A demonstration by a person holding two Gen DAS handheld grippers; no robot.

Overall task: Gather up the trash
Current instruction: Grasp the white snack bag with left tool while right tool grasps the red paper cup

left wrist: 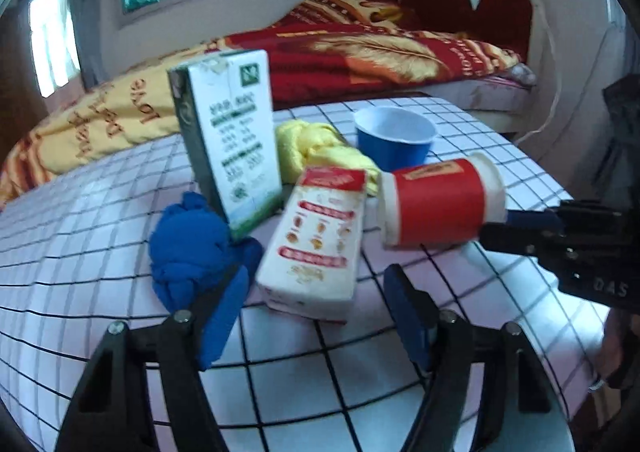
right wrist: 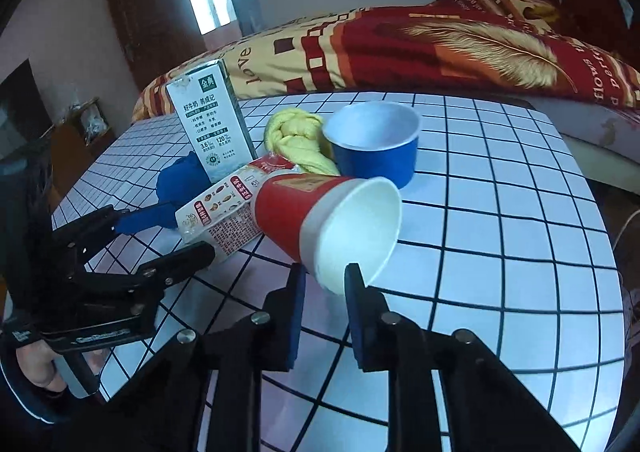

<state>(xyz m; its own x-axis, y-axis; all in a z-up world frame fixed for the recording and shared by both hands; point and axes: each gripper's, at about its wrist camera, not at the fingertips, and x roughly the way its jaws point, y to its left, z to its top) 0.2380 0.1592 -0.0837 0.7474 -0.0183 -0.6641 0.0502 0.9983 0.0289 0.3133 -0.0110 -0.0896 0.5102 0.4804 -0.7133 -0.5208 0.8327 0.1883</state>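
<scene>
My left gripper (left wrist: 316,304) hangs spread around the fallen white carton (left wrist: 316,240) mid-table (right wrist: 500,236). My right gripper (right wrist: 324,284) pinches the red cup's (right wrist: 320,219) rim; thin paper could buckle and slip free.

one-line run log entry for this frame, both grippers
left gripper: open, straddling lying red-and-white carton | right gripper: shut on rim of red paper cup, cup tipped | blue bowl: upright on table
</scene>
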